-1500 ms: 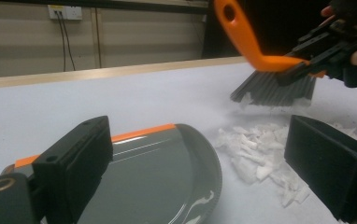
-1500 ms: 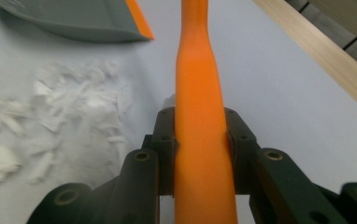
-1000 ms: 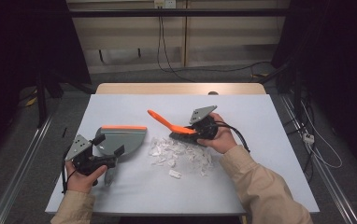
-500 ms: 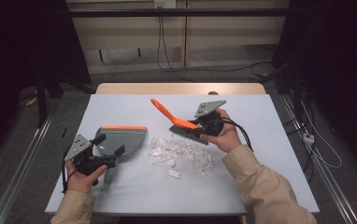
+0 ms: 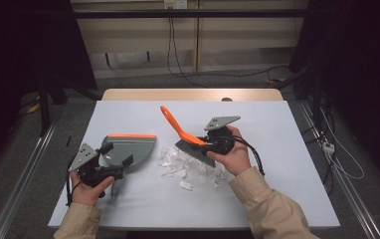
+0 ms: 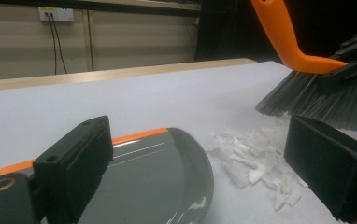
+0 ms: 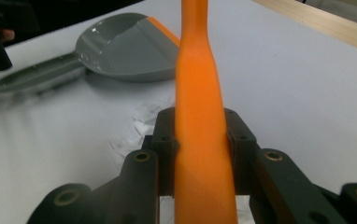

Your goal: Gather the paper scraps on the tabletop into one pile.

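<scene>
The brush [image 5: 178, 127], with an orange handle and grey bristles, is held by its handle in my shut right gripper [image 5: 209, 145]. Its bristles hang just over a pile of white paper scraps [image 5: 188, 167] in mid-table. Left of the pile lies a grey dustpan [image 5: 131, 147] with an orange lip. My left gripper [image 5: 117, 155] stands open over the dustpan's rear, one black jaw on each side. In the left gripper view the dustpan [image 6: 158, 177], scraps [image 6: 256, 158] and brush [image 6: 317, 98] lie ahead. The right gripper view looks along the brush [image 7: 197, 70] held in the right gripper [image 7: 200, 135].
The pale table top [image 5: 287, 149] has bare room to the right of my right hand and along the far side. A wooden strip [image 5: 193, 94] borders the far edge. Cables [image 5: 327, 149] lie on the floor to the right.
My right gripper has lifted the brush and tipped its handle steeper, so the bristles now sit slightly farther right over the scraps. The left gripper and dustpan have stayed in place.
</scene>
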{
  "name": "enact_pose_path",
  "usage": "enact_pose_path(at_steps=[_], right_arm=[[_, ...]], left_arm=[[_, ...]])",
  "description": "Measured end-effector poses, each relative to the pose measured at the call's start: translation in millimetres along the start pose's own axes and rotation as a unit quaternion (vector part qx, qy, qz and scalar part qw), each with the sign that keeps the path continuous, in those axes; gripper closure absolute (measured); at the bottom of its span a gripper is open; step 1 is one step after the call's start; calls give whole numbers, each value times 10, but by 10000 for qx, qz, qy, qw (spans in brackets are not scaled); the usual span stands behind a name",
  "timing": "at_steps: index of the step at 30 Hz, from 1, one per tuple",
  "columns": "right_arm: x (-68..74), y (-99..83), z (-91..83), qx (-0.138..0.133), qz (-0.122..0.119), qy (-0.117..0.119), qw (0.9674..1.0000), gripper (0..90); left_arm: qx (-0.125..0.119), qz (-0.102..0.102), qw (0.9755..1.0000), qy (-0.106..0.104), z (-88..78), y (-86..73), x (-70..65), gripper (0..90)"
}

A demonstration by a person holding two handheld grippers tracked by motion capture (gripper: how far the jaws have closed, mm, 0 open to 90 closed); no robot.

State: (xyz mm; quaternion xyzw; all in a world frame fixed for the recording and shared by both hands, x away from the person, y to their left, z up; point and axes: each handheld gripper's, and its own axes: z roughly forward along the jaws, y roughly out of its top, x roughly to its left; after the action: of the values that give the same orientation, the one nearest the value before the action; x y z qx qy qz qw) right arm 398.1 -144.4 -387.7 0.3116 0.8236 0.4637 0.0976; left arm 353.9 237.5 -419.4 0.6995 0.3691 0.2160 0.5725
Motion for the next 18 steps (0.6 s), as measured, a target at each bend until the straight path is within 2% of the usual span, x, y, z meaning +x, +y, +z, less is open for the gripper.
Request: enact_pose_path(at_steps=[3,5,7,10,12,18], right_arm=[[91,-44,-5,-21,135,-124,9998,715],[134,-76,8,-116,275,-110,9995,714],[173,-101,24,-183,545,-138,9982,714],[237,-123,46,-309,822,-127,9961,715],[281,-121,70,-294,824,-238,9959,715],[404,-109,136,-368,1004,-236,9940,715]], left_arm=[[-5,-2,10000,2,1,2,-2,78],[-13,-13,10000,-2,1,5,-9,78],[-20,-9,10000,-12,3,7,-15,77],[-24,-18,10000,-18,6,6,-23,78],[-18,-28,10000,-33,7,4,-24,76],[-12,-7,10000,-78,-1,8,-18,64]])
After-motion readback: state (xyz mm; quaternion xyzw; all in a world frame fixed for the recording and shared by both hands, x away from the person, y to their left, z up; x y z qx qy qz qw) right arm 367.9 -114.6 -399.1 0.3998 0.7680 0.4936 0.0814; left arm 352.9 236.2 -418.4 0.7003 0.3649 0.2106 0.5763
